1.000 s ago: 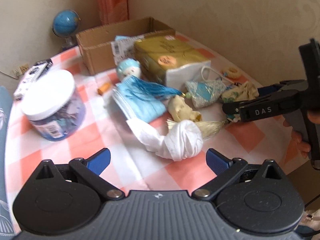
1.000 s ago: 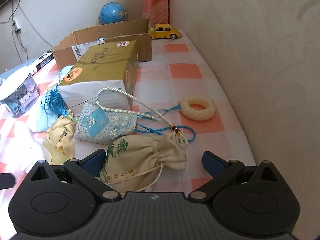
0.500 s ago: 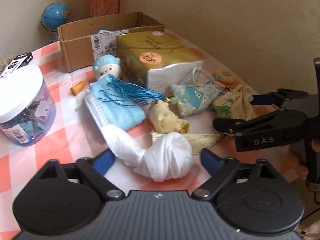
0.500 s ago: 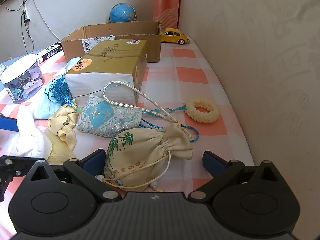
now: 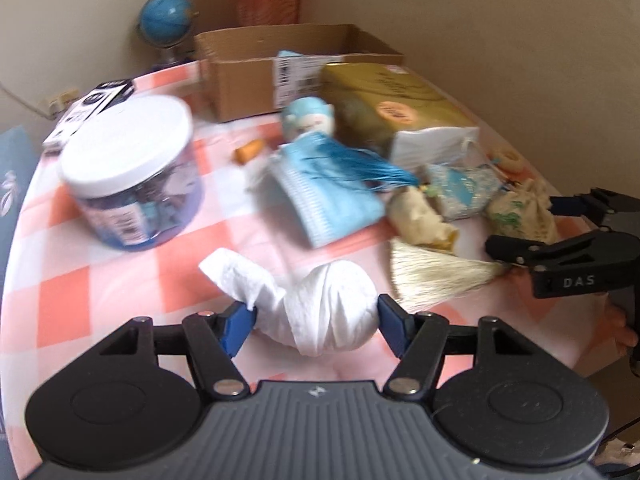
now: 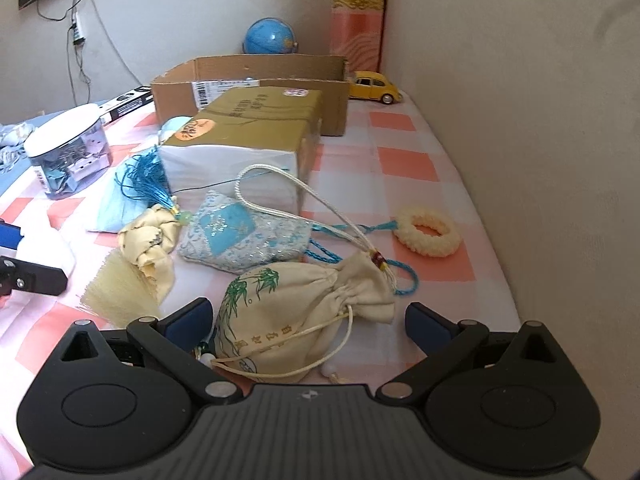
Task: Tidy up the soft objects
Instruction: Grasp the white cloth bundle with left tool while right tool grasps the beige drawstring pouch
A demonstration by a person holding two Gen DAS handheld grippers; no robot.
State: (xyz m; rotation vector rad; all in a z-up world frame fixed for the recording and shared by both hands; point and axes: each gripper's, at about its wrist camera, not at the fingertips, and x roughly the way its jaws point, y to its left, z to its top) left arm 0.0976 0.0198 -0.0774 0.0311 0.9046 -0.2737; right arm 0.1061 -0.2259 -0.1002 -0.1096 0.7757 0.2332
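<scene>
On the checked cloth lies a twisted white tissue wad (image 5: pixel 320 312). My left gripper (image 5: pixel 314 320) straddles it, jaws closing, and both blue pads touch its sides. A cream drawstring pouch (image 6: pixel 296 312) with a bamboo print lies between the fingers of my right gripper (image 6: pixel 308 320), which is open; the right finger stands apart from the pouch. Beyond it are a blue-silver brocade sachet (image 6: pixel 240 236), a yellow knotted cloth with a tassel (image 6: pixel 152 240), a blue face mask (image 5: pixel 328 200) and a cream ring (image 6: pixel 428 232). An open cardboard box (image 6: pixel 248 92) stands at the back.
A gold tissue pack (image 6: pixel 256 128) stands before the box. A white-lidded jar of clips (image 5: pixel 132 176) is at the left, a small doll head (image 5: pixel 308 120) beside the mask. A globe (image 6: pixel 268 38) and a yellow toy car (image 6: pixel 376 86) stand at the back. The wall runs along the right.
My left gripper has come forward onto the tissue wad and its jaws have narrowed from wide open to its sides. The right gripper has barely moved, with the pouch still between its fingers.
</scene>
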